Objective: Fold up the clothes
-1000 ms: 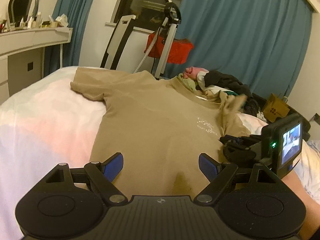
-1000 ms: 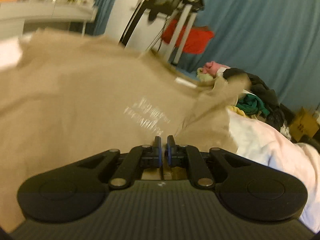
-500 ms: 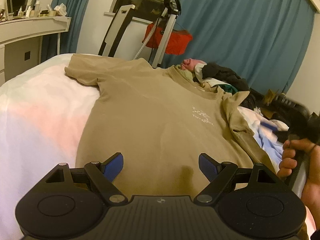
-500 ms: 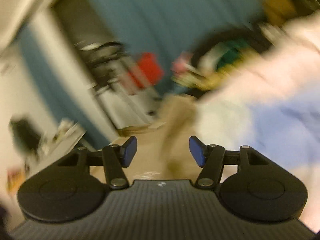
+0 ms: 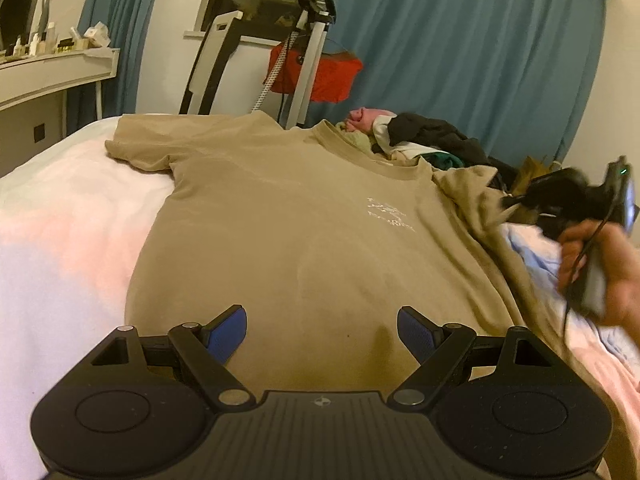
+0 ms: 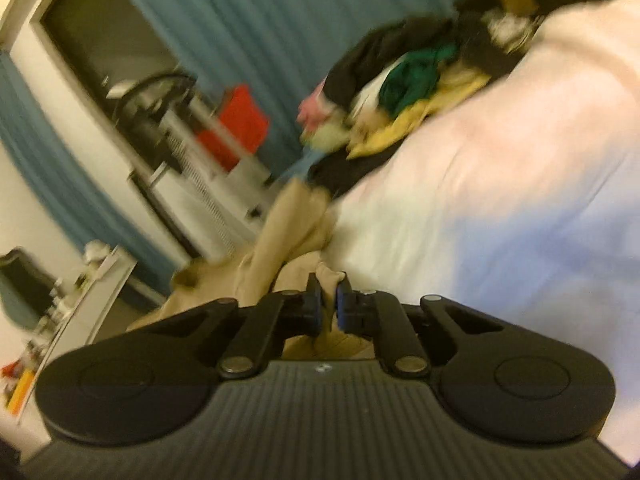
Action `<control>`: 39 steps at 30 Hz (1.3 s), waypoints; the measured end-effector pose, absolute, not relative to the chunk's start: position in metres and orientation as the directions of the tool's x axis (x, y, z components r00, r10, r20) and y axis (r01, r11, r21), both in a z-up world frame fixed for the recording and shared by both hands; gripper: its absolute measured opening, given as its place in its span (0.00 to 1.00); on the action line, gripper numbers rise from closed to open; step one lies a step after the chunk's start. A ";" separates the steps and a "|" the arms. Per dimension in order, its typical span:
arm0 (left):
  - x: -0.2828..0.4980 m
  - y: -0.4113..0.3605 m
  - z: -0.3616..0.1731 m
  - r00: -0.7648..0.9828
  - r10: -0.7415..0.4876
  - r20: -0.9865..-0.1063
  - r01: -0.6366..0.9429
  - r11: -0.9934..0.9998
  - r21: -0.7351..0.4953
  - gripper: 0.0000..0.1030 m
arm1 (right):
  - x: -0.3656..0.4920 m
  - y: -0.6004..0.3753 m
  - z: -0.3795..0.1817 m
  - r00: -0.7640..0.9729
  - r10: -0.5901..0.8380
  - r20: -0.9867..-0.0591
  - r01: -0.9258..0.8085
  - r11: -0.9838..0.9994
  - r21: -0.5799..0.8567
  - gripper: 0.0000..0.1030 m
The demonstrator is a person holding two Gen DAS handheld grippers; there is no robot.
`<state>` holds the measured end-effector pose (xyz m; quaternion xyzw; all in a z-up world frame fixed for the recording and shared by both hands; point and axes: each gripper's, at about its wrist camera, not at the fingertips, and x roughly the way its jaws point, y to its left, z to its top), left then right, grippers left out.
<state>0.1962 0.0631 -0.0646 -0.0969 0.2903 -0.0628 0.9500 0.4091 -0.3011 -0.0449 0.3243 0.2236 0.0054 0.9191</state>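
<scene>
A tan T-shirt (image 5: 288,220) lies spread flat, front up, on the bed (image 5: 60,240), its collar toward the far side and a small white print on the chest. The left tongs (image 5: 322,330) hang over the shirt's near hem with their blue pads (image 5: 224,334) set wide apart; the cloth lies under and between them, and neither pad presses on it. The right tongs (image 6: 329,300) are out at the shirt's right edge (that view is blurred and rolled to one side), drawn narrow and pinching a fold of tan cloth that rises between the two pads. In the left wrist view the person's right hand (image 5: 600,264) grips its tool beside the shirt's rumpled right sleeve (image 5: 468,188). Beyond the collar sits a pile of other clothes (image 5: 420,140), close to the shirt, with blue curtains (image 5: 460,60) behind.
</scene>
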 end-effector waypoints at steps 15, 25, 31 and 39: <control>0.194 0.059 -0.068 0.822 -0.160 -0.546 0.078 0.982 -0.171 0.82 | 0.345 -0.429 -0.047 0.870 -0.323 -0.374 0.479 0.735 0.480 0.19; 0.192 0.056 -0.071 0.820 -0.162 -0.548 0.099 0.985 -0.143 0.82 | 0.423 -0.412 -0.059 0.879 -0.016 -0.476 0.241 0.878 0.414 0.54; 0.201 0.055 -0.077 0.811 -0.174 -0.559 0.105 0.982 -0.154 0.83 | 0.468 -0.404 -0.080 0.776 -0.120 -0.619 0.305 0.931 0.202 0.52; 0.205 0.058 -0.078 0.809 -0.190 -0.556 0.107 0.978 -0.179 0.84 | 0.439 -0.410 -0.082 0.782 -0.119 -0.612 0.280 0.944 0.175 0.58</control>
